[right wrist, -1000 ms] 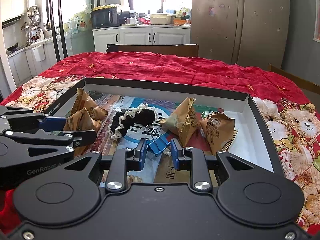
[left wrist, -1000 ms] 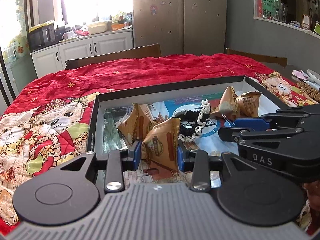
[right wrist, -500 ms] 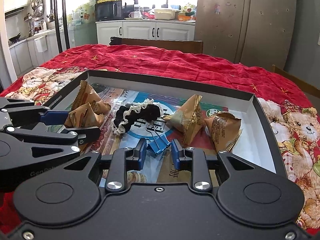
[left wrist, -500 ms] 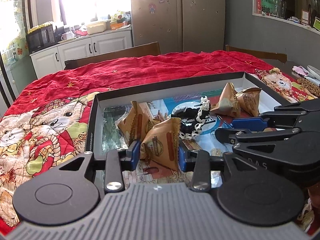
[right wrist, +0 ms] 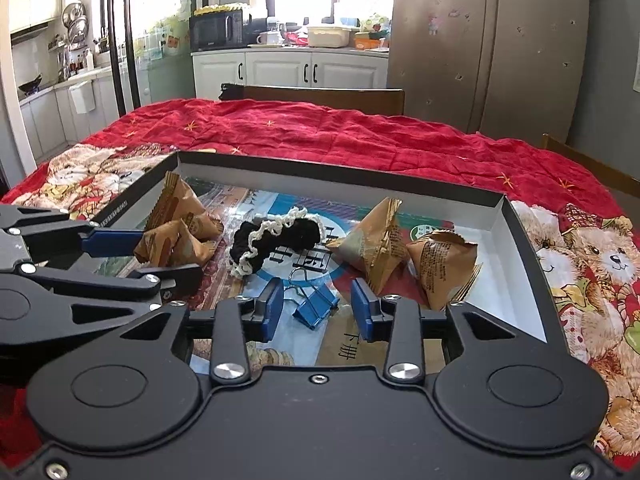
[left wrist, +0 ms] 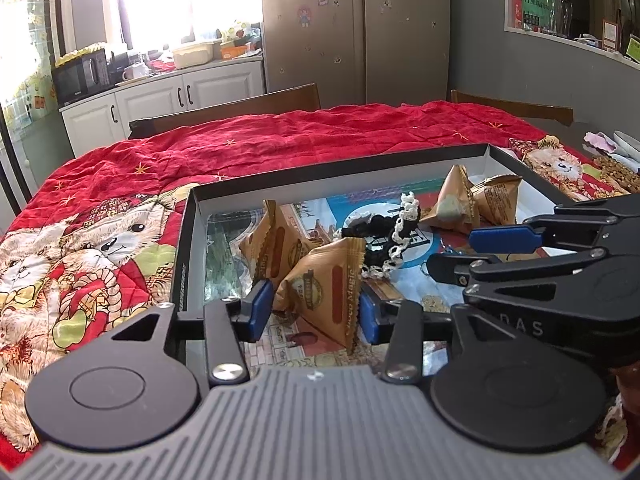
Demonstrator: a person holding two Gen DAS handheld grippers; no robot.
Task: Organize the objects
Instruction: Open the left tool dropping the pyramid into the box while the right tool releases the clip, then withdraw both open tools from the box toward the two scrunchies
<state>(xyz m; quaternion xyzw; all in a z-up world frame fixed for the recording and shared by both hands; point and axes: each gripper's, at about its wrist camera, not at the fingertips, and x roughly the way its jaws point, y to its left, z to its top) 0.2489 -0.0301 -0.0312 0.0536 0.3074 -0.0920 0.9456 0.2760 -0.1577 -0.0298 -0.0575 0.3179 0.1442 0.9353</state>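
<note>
A shallow black tray [left wrist: 336, 166] [right wrist: 340, 168] lies on a red quilt. My left gripper [left wrist: 314, 312] has its jaws opening around a brown triangular snack packet [left wrist: 324, 292], which stands on the tray floor with a small gap at the left pad. My right gripper [right wrist: 318, 312] is also opening, and a blue binder clip [right wrist: 316, 308] lies loose between its pads. A black scrunchie with white lace [left wrist: 384, 236] [right wrist: 276, 240] sits mid-tray. Another packet [left wrist: 276, 240] stands behind the near one, and two packets [right wrist: 372, 240] [right wrist: 440, 260] rest at the tray's right.
The red quilt [left wrist: 280, 144] with bear prints covers the table. Wooden chairs [right wrist: 320, 96] stand at its far side. A dish of nuts [left wrist: 616, 168] sits off the tray's right corner. Each gripper shows from the side in the other's view: left gripper [right wrist: 152, 256], right gripper [left wrist: 468, 254].
Both pairs of jaws have widened. The left pads have come off the snack packet and the right pads off the binder clip, which now lies on the tray floor. Neither hand has shifted.
</note>
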